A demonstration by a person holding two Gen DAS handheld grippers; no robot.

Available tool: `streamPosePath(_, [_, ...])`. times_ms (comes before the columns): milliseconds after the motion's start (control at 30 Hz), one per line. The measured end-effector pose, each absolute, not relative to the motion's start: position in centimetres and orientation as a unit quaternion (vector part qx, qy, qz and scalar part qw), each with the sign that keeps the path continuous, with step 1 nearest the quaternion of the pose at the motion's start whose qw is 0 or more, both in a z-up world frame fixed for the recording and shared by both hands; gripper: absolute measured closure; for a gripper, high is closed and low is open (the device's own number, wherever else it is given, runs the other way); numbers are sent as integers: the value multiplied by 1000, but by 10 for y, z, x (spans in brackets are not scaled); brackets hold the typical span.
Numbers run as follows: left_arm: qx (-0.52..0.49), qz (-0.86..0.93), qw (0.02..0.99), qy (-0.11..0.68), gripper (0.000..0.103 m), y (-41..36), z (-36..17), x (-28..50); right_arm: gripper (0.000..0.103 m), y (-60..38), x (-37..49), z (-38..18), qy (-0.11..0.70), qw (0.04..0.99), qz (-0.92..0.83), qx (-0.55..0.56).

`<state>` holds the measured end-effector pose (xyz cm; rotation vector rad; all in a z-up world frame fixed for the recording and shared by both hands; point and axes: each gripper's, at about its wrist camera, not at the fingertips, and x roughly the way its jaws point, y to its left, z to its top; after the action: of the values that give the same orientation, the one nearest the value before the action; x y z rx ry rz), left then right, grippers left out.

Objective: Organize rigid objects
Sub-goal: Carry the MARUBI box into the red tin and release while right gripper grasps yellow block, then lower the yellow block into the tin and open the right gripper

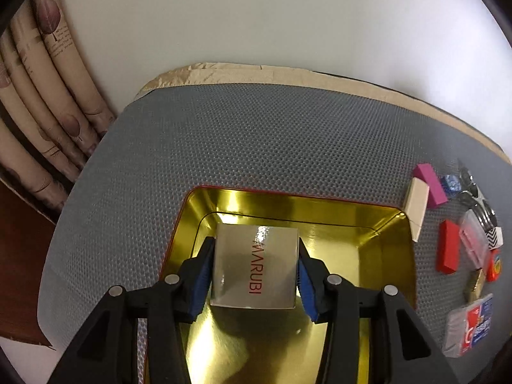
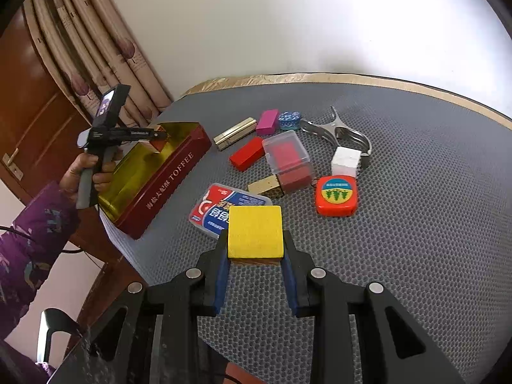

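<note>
The desk (image 2: pixel 416 256) is covered with a grey mat of small honeycomb dots, with a beige strip along its far edge. Behind it are a white wall, a printed curtain (image 2: pixel 105 57) and a brown wooden door (image 2: pixel 35 102).

The left hand-held gripper (image 1: pixel 256 265) is closed on a silver box (image 1: pixel 256 268) with red letters, held over the gold inside of the red toffee tin (image 2: pixel 160 179). The right hand-held gripper (image 2: pixel 256 256) grips a yellow block (image 2: pixel 255 232) above the mat. Near it lie a toothpaste box (image 2: pixel 217 206), an orange tape measure (image 2: pixel 336 199), a red block (image 2: pixel 247 153) and a pink block (image 2: pixel 268 121).
</note>
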<state>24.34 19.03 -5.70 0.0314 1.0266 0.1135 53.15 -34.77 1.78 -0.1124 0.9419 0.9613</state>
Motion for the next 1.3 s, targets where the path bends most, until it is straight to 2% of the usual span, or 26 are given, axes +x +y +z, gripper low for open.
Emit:
streamPosePath(233, [29,74,871,484,55,194,-56,243,75,-330,521,27,427,776,460,-59])
streamPosePath(367, [-17,70,880,470,55,206,-41,230,75,-316,514,37,418,774,472,-61])
streamPosePath(500, [-82,64,888,449,55,216,-18,190,75,-290,505,55,401,769,492,-69])
streamPosePath(767, [-133,117,900,398,45,212,16,63,75,-186,492,86,362,744,552,-102])
streamPosePath(1000, [-119,115,904,394,44,205,4,31,75,-83,503,50,388,729,545,-145])
streamPosePath(1300, [-111,155,888,418,44,214,-16,37,75,-34,526,11,421,734,504,-171])
